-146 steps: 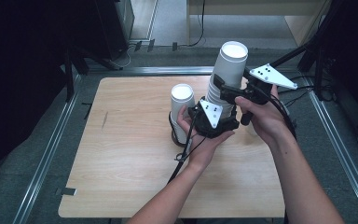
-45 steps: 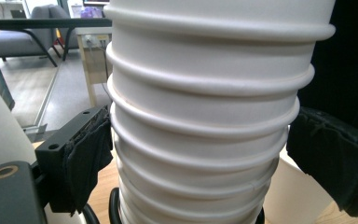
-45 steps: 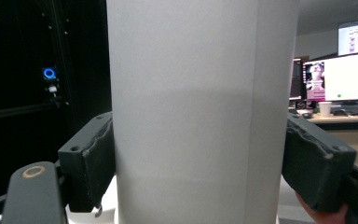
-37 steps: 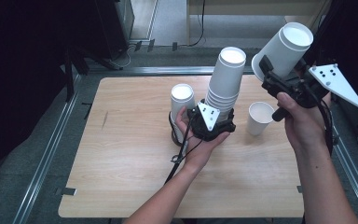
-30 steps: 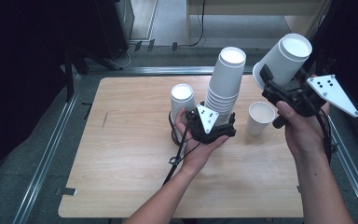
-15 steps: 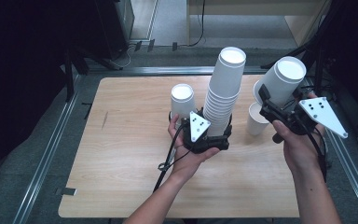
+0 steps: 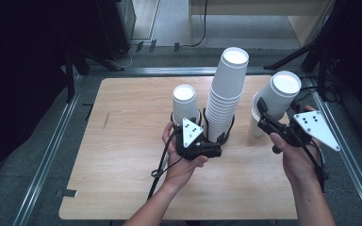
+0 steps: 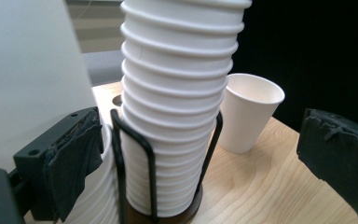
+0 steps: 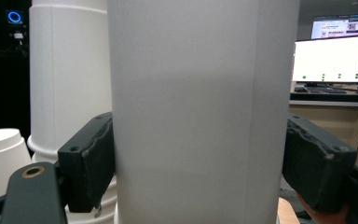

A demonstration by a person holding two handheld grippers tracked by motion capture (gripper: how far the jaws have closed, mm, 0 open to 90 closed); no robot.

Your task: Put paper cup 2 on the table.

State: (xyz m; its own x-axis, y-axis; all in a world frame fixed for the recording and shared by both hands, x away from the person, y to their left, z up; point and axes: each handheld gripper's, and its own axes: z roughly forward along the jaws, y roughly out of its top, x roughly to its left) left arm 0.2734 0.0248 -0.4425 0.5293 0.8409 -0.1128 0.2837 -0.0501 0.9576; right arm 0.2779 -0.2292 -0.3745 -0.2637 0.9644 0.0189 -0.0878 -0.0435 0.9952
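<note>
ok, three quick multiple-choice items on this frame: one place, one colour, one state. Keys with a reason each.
1. Where does the single upright white paper cup stand?
A. on the wooden table, right of the tall stack of white paper cups
B. on top of that stack
C. on the floor

2. What colour is the wire holder around the tall stack?
A. red
B. black
C. white

3. How is the right gripper?
A. open and empty
B. shut on an upside-down white paper cup
C. lying on the table

Key:
1 A, the high view shows it on the table beside the stack.
2 B, the left gripper view shows black wire.
3 B, the right gripper view shows the fingers pressed on the cup's wall.
</note>
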